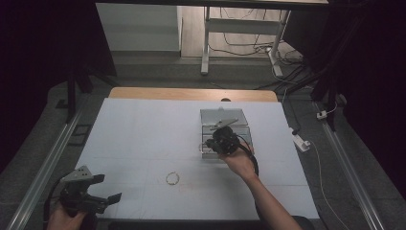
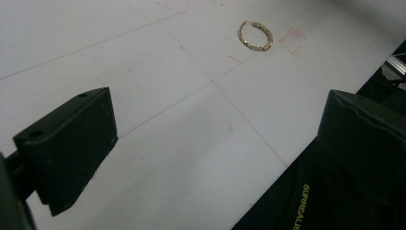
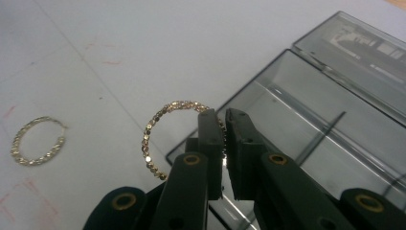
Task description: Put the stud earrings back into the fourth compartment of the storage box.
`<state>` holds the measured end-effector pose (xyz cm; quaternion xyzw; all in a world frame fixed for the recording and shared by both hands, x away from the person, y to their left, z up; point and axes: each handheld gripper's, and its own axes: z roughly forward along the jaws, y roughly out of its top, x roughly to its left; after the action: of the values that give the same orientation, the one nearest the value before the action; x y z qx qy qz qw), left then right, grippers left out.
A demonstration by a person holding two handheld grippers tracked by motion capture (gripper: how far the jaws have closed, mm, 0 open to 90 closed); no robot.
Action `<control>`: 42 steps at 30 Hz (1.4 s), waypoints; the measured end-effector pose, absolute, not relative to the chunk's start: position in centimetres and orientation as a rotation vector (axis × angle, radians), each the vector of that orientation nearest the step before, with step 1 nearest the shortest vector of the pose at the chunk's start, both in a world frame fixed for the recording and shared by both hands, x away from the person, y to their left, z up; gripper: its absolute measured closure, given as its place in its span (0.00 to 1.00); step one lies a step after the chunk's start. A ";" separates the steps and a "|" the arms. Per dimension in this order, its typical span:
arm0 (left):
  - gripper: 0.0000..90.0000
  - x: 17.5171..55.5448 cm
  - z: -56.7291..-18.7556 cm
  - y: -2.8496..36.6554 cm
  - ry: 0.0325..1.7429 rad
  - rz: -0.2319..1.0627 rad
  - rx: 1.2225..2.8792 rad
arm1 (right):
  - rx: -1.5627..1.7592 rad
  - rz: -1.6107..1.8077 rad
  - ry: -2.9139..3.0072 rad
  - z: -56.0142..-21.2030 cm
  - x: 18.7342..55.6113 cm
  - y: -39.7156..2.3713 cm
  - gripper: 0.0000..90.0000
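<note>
My right gripper (image 3: pixel 224 120) is shut on a gold beaded hoop (image 3: pixel 155 129), which sticks out to the left of the jaws at the near-left corner of a clear plastic box (image 3: pixel 306 120). The box's lid (image 3: pixel 354 48) lies open behind it. In the high view that gripper (image 1: pixel 211 143) hovers over the box (image 1: pixel 230 117) right of the table's middle. A second gold hoop (image 1: pixel 172 178) lies flat on the white table (image 1: pixel 143 139); it also appears as a hoop (image 3: pixel 36 141) and a hoop (image 2: pixel 255 35). My left gripper (image 1: pixel 104 188) stands open at the front left, jaws empty (image 2: pixel 215 139).
The white sheet bears faint pencil lines and red marks (image 2: pixel 292 38). A dark garment (image 2: pixel 297 201) with yellow lettering lies at the table's front edge. Metal rails (image 1: pixel 43 167) run along both sides, and cables (image 1: pixel 316 158) trail at the right.
</note>
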<state>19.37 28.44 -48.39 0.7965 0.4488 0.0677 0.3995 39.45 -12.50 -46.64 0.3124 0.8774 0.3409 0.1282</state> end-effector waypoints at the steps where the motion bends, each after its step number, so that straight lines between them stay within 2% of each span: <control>1: 0.00 19.4 -48.4 28.4 1.135 0.170 2.016 | 0.918 0.983 2.548 -46.6 39.5 -12.6 0.94; 16: 0.00 19.4 -48.4 28.4 1.135 0.169 2.019 | 1.007 0.928 2.497 -47.7 40.8 -14.1 0.94; 33: 0.00 19.4 -48.4 28.4 1.134 0.169 2.020 | 0.960 0.836 2.565 -49.5 40.7 -12.9 0.93; 42: 0.00 19.4 -48.4 28.4 1.135 0.169 2.021 | 1.010 0.924 2.521 -48.3 40.8 -13.6 0.78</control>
<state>19.41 28.40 -48.40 0.7978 0.4483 0.0666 0.3976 40.84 -13.61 -48.32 0.3489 0.8706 0.3190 0.1363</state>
